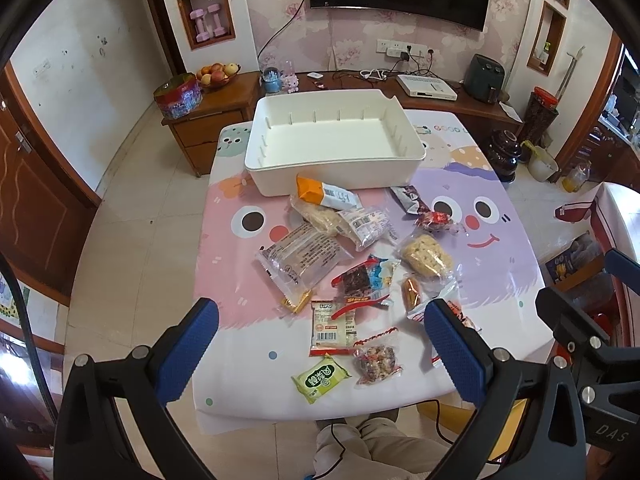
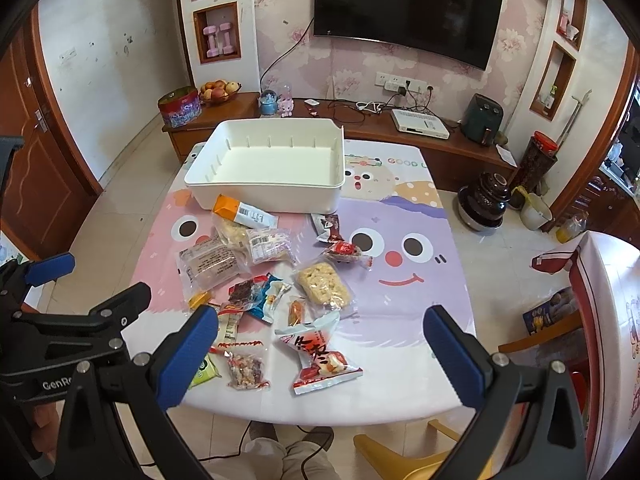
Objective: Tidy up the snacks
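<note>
Hovering above the table's near edge, left gripper [image 1: 322,346] and right gripper [image 2: 320,346] are both gaping wide, gripping nothing. Nothing is sorted yet: white bin [image 1: 334,160] is sitting empty at the far end of the table [image 2: 420,360], and every snack is lying loose between it and the grippers. Readable print: "LiPO" on a cream pack [image 1: 332,330]; Chinese characters, unclear, on the green pack [image 1: 320,378] and red-white pack [image 2: 322,356]; tablecloth reading "GOOD".

One white bin [image 1: 334,136] stands on one table [image 1: 480,240]; about thirteen snack packets [image 1: 304,260] lie at frame centre.
</note>
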`<state>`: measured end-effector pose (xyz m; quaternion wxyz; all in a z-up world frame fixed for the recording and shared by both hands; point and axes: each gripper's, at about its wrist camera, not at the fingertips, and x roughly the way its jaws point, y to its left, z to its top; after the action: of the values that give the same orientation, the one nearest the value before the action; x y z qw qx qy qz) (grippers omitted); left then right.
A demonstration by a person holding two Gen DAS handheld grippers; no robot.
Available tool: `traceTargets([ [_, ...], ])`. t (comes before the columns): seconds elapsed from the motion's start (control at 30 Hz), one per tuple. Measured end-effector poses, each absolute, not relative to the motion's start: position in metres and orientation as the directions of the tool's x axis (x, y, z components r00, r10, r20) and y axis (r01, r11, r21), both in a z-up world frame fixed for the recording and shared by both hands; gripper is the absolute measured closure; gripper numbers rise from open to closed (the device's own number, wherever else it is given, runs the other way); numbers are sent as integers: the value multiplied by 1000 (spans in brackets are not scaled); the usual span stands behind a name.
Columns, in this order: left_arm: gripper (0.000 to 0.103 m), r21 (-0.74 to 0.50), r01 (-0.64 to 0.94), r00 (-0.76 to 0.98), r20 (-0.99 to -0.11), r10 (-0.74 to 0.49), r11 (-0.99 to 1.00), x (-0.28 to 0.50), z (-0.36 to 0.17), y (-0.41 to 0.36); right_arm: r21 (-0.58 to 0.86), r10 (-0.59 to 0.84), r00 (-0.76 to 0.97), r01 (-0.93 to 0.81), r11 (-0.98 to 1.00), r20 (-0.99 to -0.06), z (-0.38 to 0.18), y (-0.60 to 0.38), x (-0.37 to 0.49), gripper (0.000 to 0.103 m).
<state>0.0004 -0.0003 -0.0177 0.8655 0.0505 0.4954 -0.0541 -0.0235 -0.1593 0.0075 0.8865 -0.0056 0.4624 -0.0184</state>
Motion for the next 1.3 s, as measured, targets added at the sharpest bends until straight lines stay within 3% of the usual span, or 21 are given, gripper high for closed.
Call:
traceTargets([
  [0.6, 1, -35, 101, 559, -825, -86, 994, -10, -5, -13, 29, 45, 608, -35, 999, -793, 21, -202, -25, 1],
  [0.83, 1, 5, 53, 591, -806, -27, 999, -20, -14, -12, 43, 98, 583, -107, 993, -807, 10, -209, -26, 1],
  [1.07, 1, 13, 42, 556, -831, -12, 999, -22, -38, -8, 59, 127, 524, -145, 988, -842, -20, -212, -21, 1],
  [1.3, 1, -25, 15, 454, -891, -29, 1000, -16, -96, 18, 56, 122, 433, -162, 985, -893, -65, -215, -10, 1],
])
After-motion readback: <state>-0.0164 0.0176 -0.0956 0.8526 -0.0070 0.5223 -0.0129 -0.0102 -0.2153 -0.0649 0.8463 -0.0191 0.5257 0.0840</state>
